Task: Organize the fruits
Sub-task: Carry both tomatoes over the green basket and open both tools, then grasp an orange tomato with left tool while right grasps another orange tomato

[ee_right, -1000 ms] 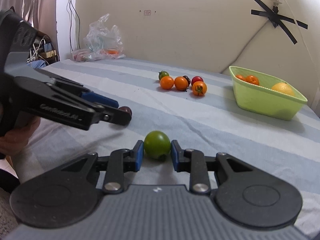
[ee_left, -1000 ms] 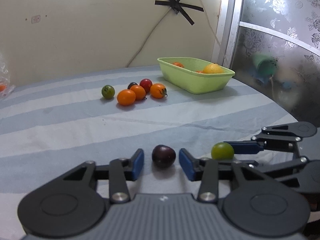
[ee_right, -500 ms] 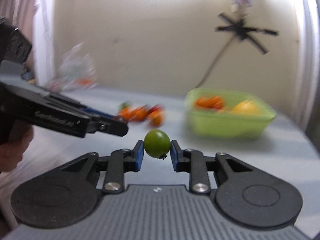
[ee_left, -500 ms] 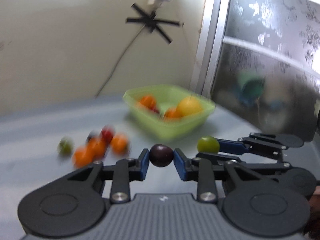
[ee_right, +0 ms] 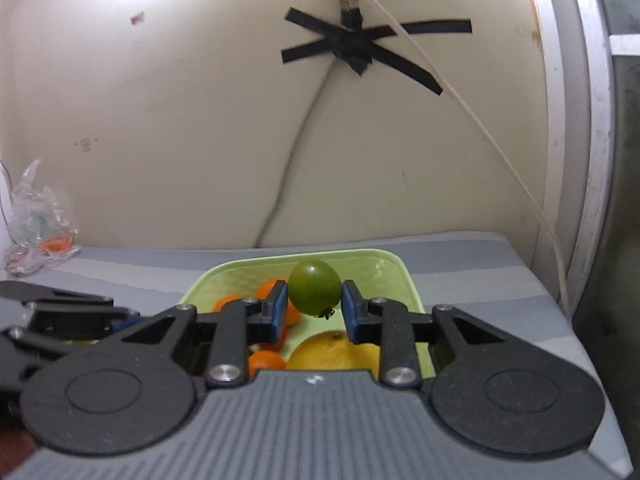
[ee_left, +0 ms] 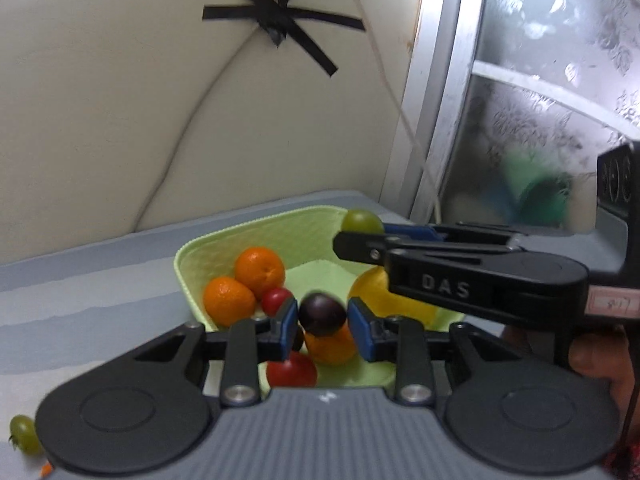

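My left gripper (ee_left: 322,320) is shut on a dark purple tomato (ee_left: 322,314) and holds it above the light green basket (ee_left: 256,232). My right gripper (ee_right: 313,304) is shut on a green tomato (ee_right: 314,287), also above the basket (ee_right: 394,270); it shows in the left wrist view (ee_left: 362,222) too. In the basket lie oranges (ee_left: 259,267), red tomatoes (ee_left: 291,370) and a yellow fruit (ee_left: 384,300). The left gripper's fingers (ee_right: 80,314) appear at the left of the right wrist view.
A green tomato (ee_left: 25,434) lies on the striped cloth at the lower left. A plastic bag (ee_right: 38,220) sits at the back left by the wall. A cable (ee_right: 480,128) hangs down the wall beside a frosted sliding door (ee_left: 540,100) on the right.
Both grippers lifted their tomatoes off the cloth and carried them forward over the basket. The left gripper closed on the purple tomato during the first half second.
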{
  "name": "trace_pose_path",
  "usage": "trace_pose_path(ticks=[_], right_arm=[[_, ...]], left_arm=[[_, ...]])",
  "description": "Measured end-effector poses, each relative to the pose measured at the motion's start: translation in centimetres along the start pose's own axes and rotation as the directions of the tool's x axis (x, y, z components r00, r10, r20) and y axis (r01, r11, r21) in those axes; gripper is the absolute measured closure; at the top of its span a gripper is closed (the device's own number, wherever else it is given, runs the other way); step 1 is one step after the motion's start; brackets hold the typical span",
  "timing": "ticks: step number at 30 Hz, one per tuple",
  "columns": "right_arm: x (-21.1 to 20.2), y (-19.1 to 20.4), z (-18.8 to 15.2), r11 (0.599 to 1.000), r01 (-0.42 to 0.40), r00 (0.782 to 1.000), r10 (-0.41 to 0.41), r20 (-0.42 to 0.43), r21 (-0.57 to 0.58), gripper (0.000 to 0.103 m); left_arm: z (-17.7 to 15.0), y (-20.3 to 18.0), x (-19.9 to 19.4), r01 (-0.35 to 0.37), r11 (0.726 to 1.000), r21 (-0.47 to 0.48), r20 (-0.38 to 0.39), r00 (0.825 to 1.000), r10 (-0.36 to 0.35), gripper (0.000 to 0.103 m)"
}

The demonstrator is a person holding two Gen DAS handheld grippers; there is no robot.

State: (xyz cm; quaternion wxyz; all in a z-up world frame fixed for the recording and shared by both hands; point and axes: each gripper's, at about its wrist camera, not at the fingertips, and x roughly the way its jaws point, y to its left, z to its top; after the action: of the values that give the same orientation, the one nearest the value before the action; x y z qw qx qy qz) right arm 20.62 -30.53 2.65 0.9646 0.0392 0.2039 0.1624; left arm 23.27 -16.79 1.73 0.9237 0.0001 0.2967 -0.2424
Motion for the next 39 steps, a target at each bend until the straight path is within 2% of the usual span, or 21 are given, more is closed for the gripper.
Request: trace_pose_path(ticks=[5,6,7,11,14,17,19,21,24,28,31,35,39], right_arm=[[0.9,0.3,-0.7,1.000,0.012,1.000,-0.012,0.001,-0.015,0.070],[0.8,0.4,-0.8,1.000,0.013,1.000,-0.013,0.007,-0.015,0.065],[0.7,0.3,-0.8,1.000,0.017,1.000,-0.017,0.014,-0.016,0.055],[-0.4,0.3,-0.3,0.999,0.038,0.997,-0.037,0.074,-0.008,0.052],[-2.5,0.6,0.1,0.999,0.035,0.992,-0.037,0.122,0.018,0.053],[-5.5,1.5,0.1,1.000,0.004,0.984,-0.010,0.177,0.031,0.056],[-7.3,2.4,-0.3,0.999,-0.026,0.979,0.019,0.202,0.032,0.060],[-8.7,3.8,-1.1,0.997,-0.077,0.976,0.068,0.208,0.033,0.060],[-9.1,6.5,-2.9,0.987,-0.162,0.973,0.158,0.166,0.012,0.060],[-6.6,10.8,-5.3,0.974,-0.223,0.974,0.224,0.026,-0.050,0.060],[-4.0,12.8,-5.9,0.970,-0.227,0.973,0.220,-0.074,-0.091,0.059],[-2.2,14.9,-6.5,0.962,-0.180,0.980,0.158,-0.118,-0.206,0.059],[-0.8,15.2,-6.6,0.959,-0.169,0.977,0.134,-0.164,-0.226,0.059]], left_arm=[[-0.5,-0.4,0.4,-0.009,1.000,0.017,-0.001,1.000,0.009,0.058],[-0.5,-0.5,0.1,-0.008,1.000,0.022,0.005,1.000,0.007,0.058],[-0.6,-0.6,-0.3,-0.008,1.000,0.026,0.013,1.000,0.007,0.058],[-0.6,0.3,-3.5,-0.005,1.000,-0.011,0.060,0.998,0.005,0.058],[-1.0,2.9,-8.3,-0.005,0.996,-0.085,0.128,0.992,0.016,0.058],[-2.4,6.4,-13.0,-0.058,0.986,-0.157,0.174,0.981,0.085,0.058],[-4.0,8.9,-15.6,-0.125,0.973,-0.193,0.171,0.972,0.159,0.058],[-5.6,10.6,-17.4,-0.183,0.959,-0.218,0.155,0.963,0.219,0.058],[-8.0,12.2,-18.5,-0.202,0.944,-0.260,0.120,0.964,0.239,0.058],[-9.6,11.8,-17.1,-0.200,0.955,-0.220,0.085,0.971,0.223,0.058],[-9.6,11.4,-15.1,-0.187,0.965,-0.182,0.067,0.977,0.202,0.058],[-9.1,11.5,-12.7,-0.155,0.976,-0.157,0.043,0.986,0.163,0.055],[-9.3,10.7,-11.3,-0.150,0.982,-0.114,0.023,0.988,0.154,0.055]])
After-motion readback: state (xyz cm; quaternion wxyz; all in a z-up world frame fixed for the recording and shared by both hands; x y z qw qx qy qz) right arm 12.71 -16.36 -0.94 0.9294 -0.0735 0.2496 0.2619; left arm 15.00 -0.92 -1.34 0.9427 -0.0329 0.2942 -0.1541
